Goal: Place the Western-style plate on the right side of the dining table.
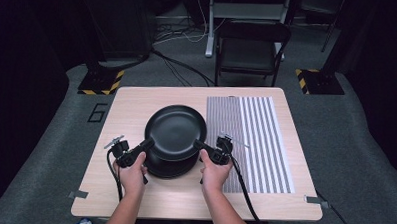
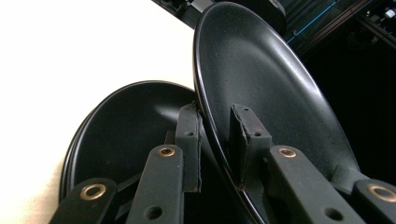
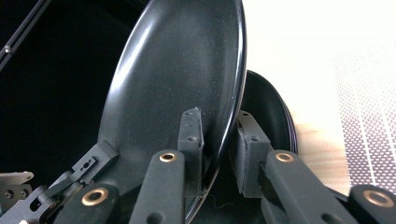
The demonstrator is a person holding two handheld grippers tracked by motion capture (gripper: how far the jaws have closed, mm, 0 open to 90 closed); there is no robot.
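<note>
Top plate (image 1: 176, 129) frame centre, pinched at opposite rims by left claw (image 1: 148, 143) and right claw (image 1: 199, 144), above stack (image 1: 170, 167) on surface (image 1: 136, 105).

High view looks down; both close tongs views share the black plate (image 2: 261, 88).

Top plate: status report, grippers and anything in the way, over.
Left gripper and right gripper both clamped on top plate rim, opposite sides. Plate held above the stack of plates. Striped mat beside, path clear.
</note>
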